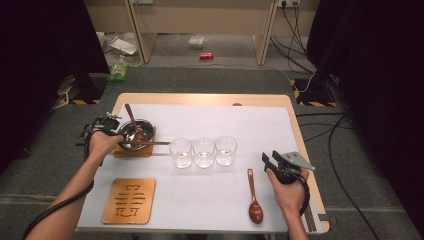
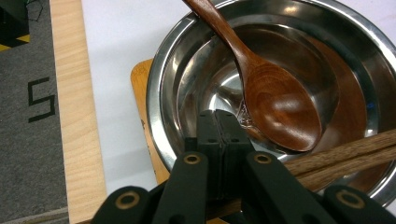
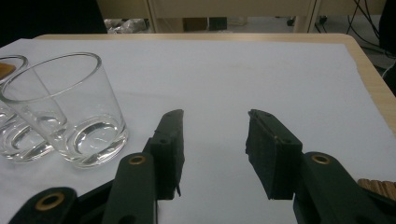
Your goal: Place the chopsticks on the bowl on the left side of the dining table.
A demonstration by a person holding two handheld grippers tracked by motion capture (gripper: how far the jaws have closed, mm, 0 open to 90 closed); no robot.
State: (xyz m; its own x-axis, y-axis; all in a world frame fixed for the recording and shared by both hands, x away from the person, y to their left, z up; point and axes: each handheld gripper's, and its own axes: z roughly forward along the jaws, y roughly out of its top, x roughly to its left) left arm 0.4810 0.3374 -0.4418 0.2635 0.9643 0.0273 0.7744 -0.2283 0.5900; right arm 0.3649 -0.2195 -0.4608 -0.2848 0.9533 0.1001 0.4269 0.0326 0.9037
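White paper covered most of the wooden counter (image 1: 210,98), and behind it we saw grey floor and pale furniture, too dim at the edges to make out. At the counter's left, we held the left tongs (image 2: 219,128) clenched over the near rim of the steel bowl (image 2: 168,70); whether they pinched the rim itself we could not tell, as their own black arms hid that spot. A wooden spoon (image 2: 275,102) lay inside the bowl, its handle cut off at the top of the left gripper view, and chopsticks (image 2: 345,154) crossed the rim. The bowl stood on a wooden coaster (image 1: 131,151), mostly hidden. We held the right tongs (image 3: 215,154) released, with nothing between them, near three glasses (image 1: 203,152) and a second spoon (image 1: 254,197).
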